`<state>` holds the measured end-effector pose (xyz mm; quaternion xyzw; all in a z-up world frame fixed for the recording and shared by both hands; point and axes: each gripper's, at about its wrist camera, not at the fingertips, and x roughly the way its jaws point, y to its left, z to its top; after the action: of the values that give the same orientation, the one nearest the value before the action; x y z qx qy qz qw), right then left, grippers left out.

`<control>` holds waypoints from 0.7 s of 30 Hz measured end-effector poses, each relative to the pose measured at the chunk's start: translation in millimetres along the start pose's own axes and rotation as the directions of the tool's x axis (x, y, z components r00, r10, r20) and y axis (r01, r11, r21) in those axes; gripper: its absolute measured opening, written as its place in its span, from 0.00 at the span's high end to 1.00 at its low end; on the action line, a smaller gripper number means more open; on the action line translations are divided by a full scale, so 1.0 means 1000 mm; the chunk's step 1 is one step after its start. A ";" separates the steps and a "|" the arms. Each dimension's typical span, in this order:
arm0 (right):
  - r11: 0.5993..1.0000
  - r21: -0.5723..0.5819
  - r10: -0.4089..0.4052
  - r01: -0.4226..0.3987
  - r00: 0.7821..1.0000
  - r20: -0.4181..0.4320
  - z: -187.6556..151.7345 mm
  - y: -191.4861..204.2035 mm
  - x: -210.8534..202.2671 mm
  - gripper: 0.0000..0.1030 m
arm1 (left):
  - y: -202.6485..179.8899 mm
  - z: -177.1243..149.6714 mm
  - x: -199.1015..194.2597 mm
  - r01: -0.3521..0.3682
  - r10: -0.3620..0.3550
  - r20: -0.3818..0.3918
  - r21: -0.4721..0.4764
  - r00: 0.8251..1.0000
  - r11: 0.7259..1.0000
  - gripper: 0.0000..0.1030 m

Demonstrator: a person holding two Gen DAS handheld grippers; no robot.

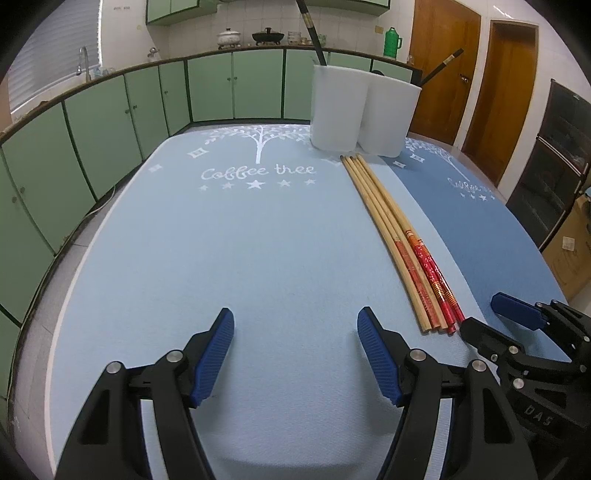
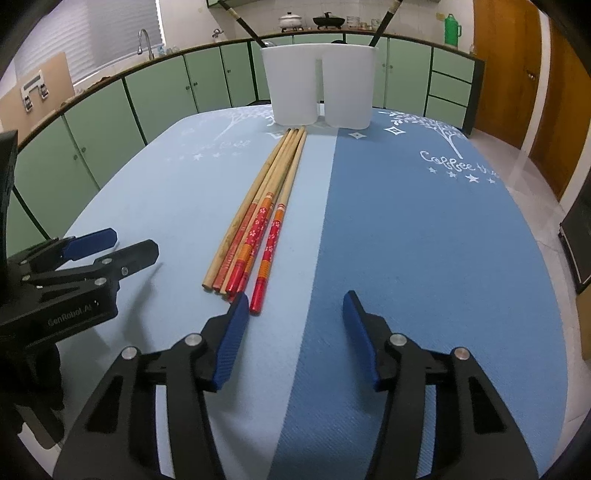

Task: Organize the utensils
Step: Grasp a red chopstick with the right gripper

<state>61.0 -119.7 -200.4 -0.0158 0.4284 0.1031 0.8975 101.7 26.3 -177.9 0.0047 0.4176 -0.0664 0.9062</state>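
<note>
Several wooden chopsticks (image 1: 397, 236) with red and orange ends lie together on the light blue mat, also in the right wrist view (image 2: 264, 218). A white two-compartment holder (image 1: 364, 110) stands at the far end of the table, with a dark chopstick (image 1: 312, 27) in each side; it also shows in the right wrist view (image 2: 319, 94). My left gripper (image 1: 295, 350) is open and empty, left of the chopsticks' near ends. My right gripper (image 2: 293, 336) is open and empty, with its left finger (image 2: 231, 341) just at their near ends.
Two mats cover the table: light blue (image 1: 221, 258) and darker blue (image 2: 424, 240). Green cabinets (image 1: 147, 99) with a sink tap (image 1: 83, 61) run behind. Wooden doors (image 1: 476, 85) stand at the right. Each gripper shows in the other's view, right (image 1: 491, 315) and left (image 2: 125, 242).
</note>
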 end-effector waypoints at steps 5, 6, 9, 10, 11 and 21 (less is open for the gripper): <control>1.000 -0.022 -0.013 0.013 1.000 -0.004 0.002 0.006 0.002 0.55 | -0.002 0.000 -0.001 -0.001 0.001 0.002 0.007 1.000 1.000 0.34; 1.000 -0.020 -0.012 0.012 1.000 -0.004 0.003 0.007 0.003 0.62 | -0.002 0.000 -0.001 -0.001 0.001 0.001 0.007 1.000 1.000 0.34; 1.000 -0.017 -0.001 0.001 1.000 -0.001 0.004 0.007 0.005 0.84 | -0.003 0.000 0.000 -0.001 0.001 -0.002 0.007 1.000 1.000 0.34; 1.000 -0.017 0.009 -0.009 1.000 0.000 0.003 0.007 0.005 0.93 | -0.004 0.000 0.000 0.000 0.000 -0.003 0.008 1.000 1.000 0.33; 1.000 -0.014 0.018 -0.018 1.000 0.001 0.003 0.007 0.005 0.95 | -0.005 0.000 0.000 0.002 -0.002 -0.004 0.009 1.000 1.000 0.33; 0.998 0.056 0.021 -0.021 1.000 0.004 0.002 -0.017 0.000 0.95 | -0.030 0.000 -0.001 0.057 -0.056 -0.014 0.052 0.998 0.997 0.33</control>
<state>66.0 -136.0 -200.3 0.0142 0.4299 0.1005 0.8972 97.4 -3.5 -176.3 0.0168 0.4213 -0.1028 0.9009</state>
